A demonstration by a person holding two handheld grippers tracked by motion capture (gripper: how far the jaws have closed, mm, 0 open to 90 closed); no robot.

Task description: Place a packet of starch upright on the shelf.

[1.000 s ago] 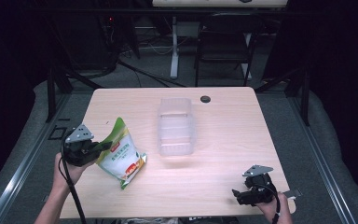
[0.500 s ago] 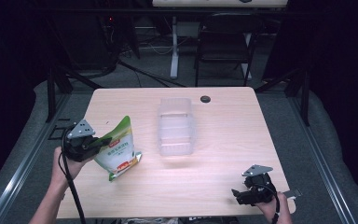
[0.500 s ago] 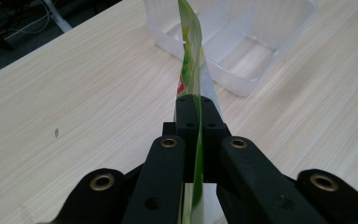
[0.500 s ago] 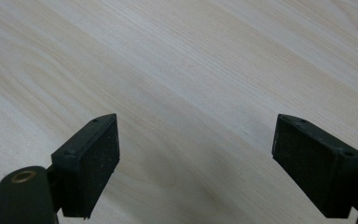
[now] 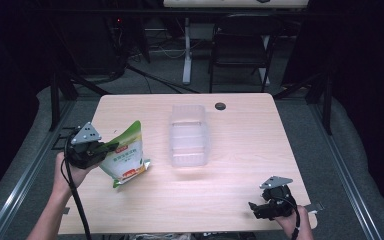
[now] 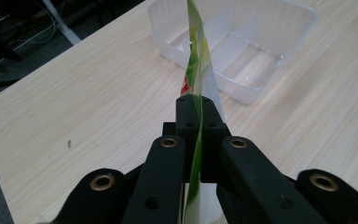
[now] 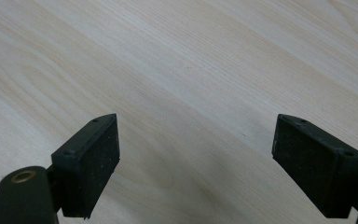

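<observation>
Green snack pouch (image 5: 125, 159) (clamped in left hand-held gripper (image 5: 101, 148)) beside clear divided bin (image 5: 188, 136)

Green-and-white snack pouch (image 5: 124, 157) with red label, pinched edge-on between the closed left fingers (image 6: 189, 116), tilted, lower corner near the tabletop, clear plastic divided bin (image 5: 188, 135) empty, just beyond the fingertips
</observation>
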